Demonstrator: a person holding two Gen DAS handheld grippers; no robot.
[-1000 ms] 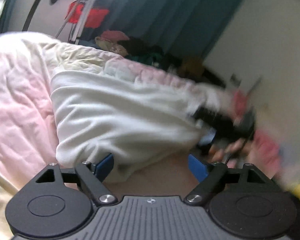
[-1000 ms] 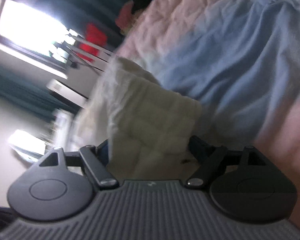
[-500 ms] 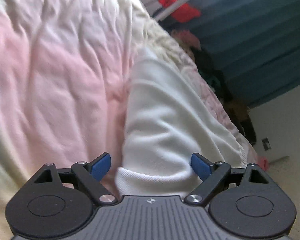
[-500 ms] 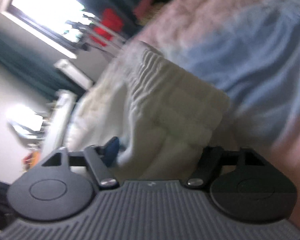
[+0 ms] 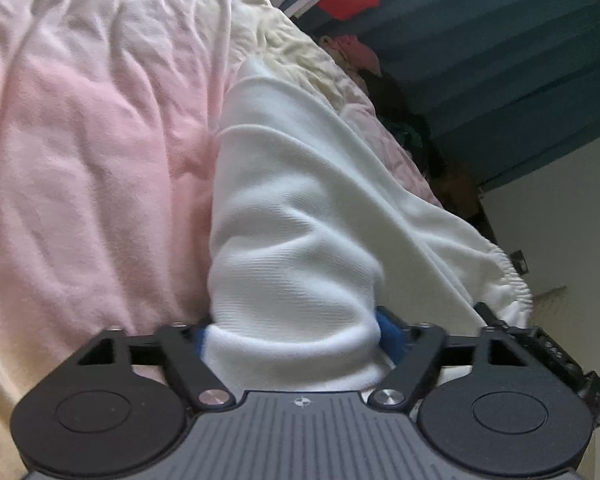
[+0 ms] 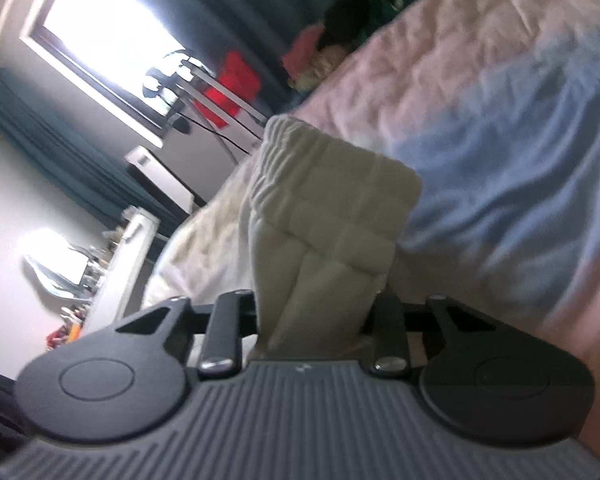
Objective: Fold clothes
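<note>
Both clenched on the white garment [image 5: 300,216] held above the pink-and-blue bed [image 5: 80,160], left tool [image 5: 296,332] pinching a thick roll, right tool [image 6: 320,312] bunched layers; likely to slip out unevenly and spoil the fold.

Black left tongs [image 5: 296,330], ribbed grey housing, silver screws, blue fingertips [image 5: 392,338].

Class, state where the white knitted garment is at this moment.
In the left wrist view, the white knitted garment lies centre frame on the pink quilted bedcover, its near end bunched between the left gripper jaws.
</note>
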